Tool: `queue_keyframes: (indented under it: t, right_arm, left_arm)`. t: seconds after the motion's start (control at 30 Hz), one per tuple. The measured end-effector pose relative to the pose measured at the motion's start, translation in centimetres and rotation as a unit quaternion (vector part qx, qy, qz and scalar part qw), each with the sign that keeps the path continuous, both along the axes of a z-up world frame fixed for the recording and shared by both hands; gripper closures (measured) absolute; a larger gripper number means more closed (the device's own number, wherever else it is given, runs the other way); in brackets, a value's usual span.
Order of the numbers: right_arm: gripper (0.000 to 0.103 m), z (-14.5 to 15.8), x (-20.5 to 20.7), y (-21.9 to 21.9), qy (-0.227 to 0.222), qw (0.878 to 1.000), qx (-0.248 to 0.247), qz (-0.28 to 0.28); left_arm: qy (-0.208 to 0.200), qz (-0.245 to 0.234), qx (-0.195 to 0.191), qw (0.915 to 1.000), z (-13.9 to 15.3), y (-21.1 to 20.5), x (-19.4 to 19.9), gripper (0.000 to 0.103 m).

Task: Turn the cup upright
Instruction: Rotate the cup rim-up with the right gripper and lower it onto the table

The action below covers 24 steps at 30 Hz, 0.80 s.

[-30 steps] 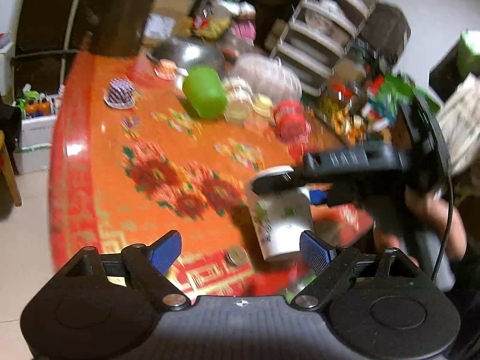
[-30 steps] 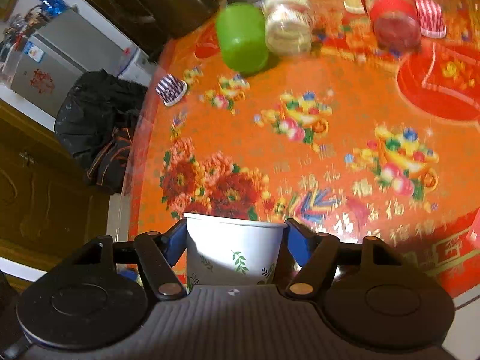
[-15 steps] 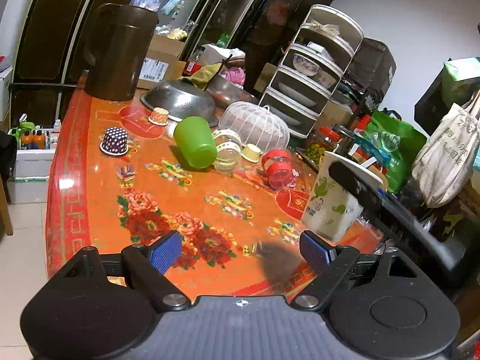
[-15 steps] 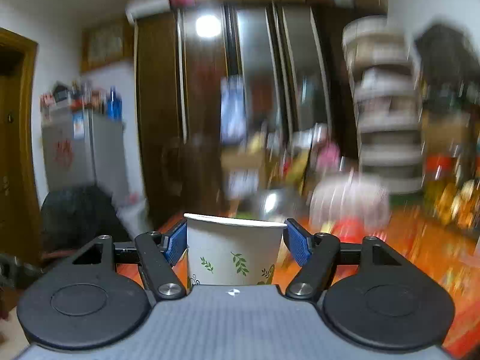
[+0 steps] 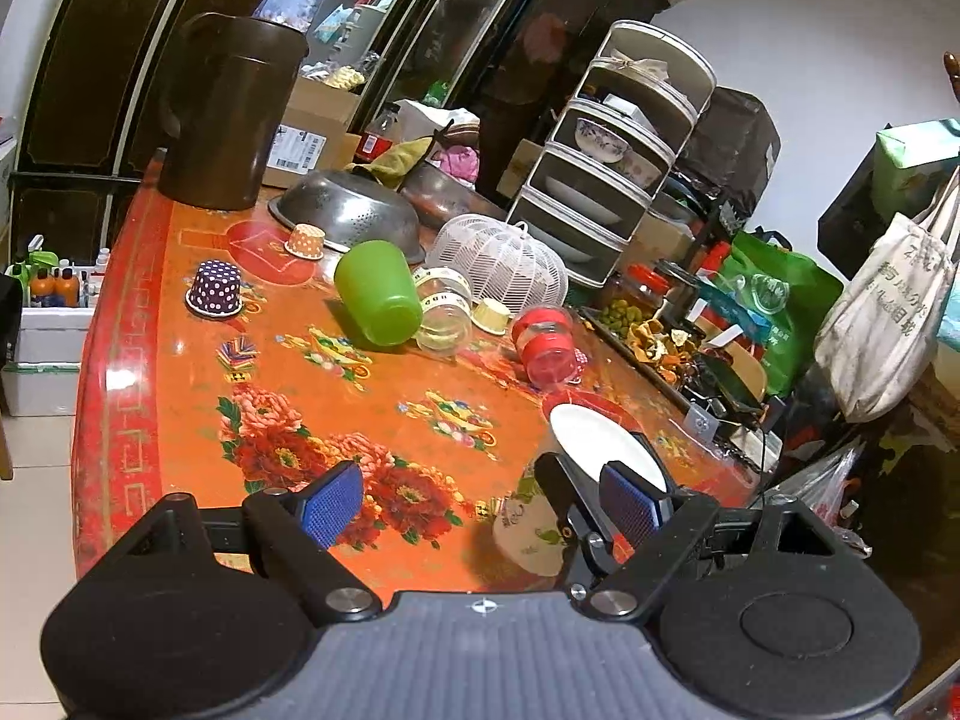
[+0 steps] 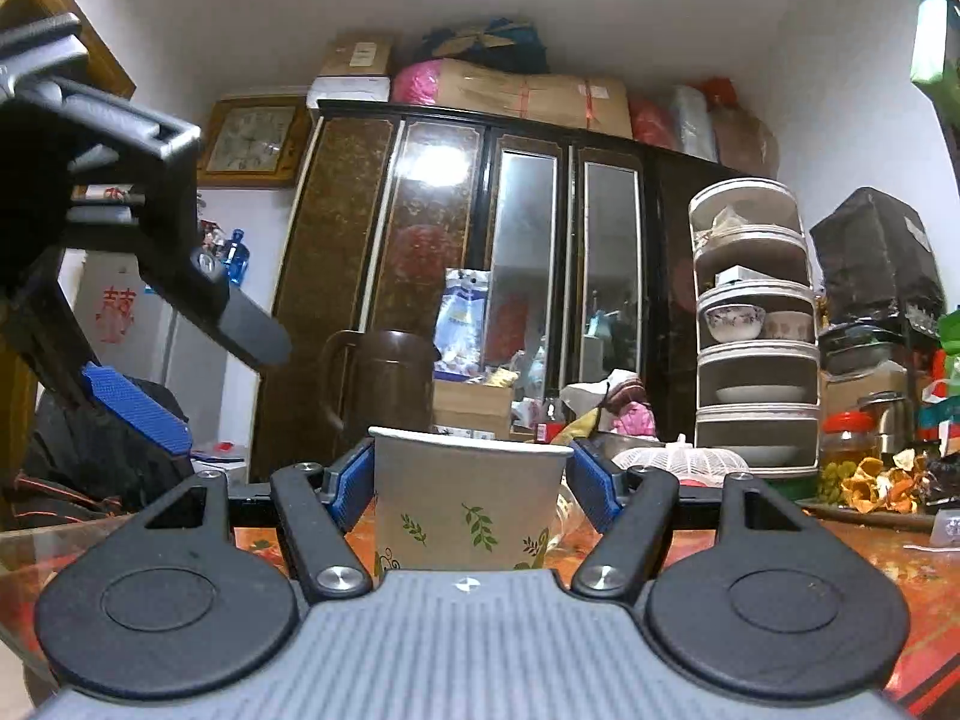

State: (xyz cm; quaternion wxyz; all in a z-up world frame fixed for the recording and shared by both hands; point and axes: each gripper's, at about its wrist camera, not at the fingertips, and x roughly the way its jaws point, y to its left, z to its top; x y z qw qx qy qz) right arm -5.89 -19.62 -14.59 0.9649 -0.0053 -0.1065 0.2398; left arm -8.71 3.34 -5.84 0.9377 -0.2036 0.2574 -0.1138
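Paper, thin and white, printed with green leaf sprigs: cup (image 6: pixel 468 510), tapered, with a rolled rim, standing mouth-up between the blue ribbed pads (image 6: pixel 354 480) of the right hand-held gripper (image 6: pixel 468 474). Clamped on the cup from both sides just under the rim. Held level and low, pointing across the room toward the dark cabinet.

From the left wrist view, same cup (image 5: pixel 528 528) at about 5 o'clock, near the front edge of the tabletop (image 5: pixel 180 360), white round mouth tipped toward the camera. Cannot tell whether the base touches the surface.

Glossy orange-red tabletop, oval, printed with peonies and gold borders. On it, toward 12 o'clock:
- green plastic tumbler (image 5: pixel 378 294), smooth, lying on its side
- clear glass jar (image 5: pixel 444 312) on its side, just beside the tumbler at 3 o'clock of it
- red-lidded jar (image 5: pixel 546 348), also tipped over
- white mesh dome cover (image 5: pixel 504 258)
- dull steel colander (image 5: pixel 348 216), perforated, upside down
- tall dark brown jug (image 5: pixel 228 114) at 11 o'clock
- purple dotted paper liner (image 5: pixel 215 295), mouth down, at 10 o'clock

Left hand-held gripper (image 5: pixel 480 504) spread wide, nothing between the pads, hanging above the front edge and looking down over the tabletop. Seen from the right wrist view at 9 to 10 o'clock (image 6: pixel 198 372), raised, black fingers angled downward, one blue pad showing.
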Motion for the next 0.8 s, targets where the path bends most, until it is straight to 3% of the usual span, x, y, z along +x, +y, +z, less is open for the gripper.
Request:
queue_keyframes:
  t: [0.37, 0.8]
  right_arm:
    - [0.034, -0.9, 0.2, -0.1, 0.022, 1.0, 0.005, -0.001]
    - [0.034, -1.3, 0.0, 0.0, 0.019, 1.0, 0.002, -0.008]
  left_arm:
    - [-0.012, 0.01, -0.007, 0.9998, -0.4, 0.9, -0.2, 0.015]
    - [-0.008, 0.031, 0.008, 0.9994, -1.1, 1.4, 0.1, 0.015]
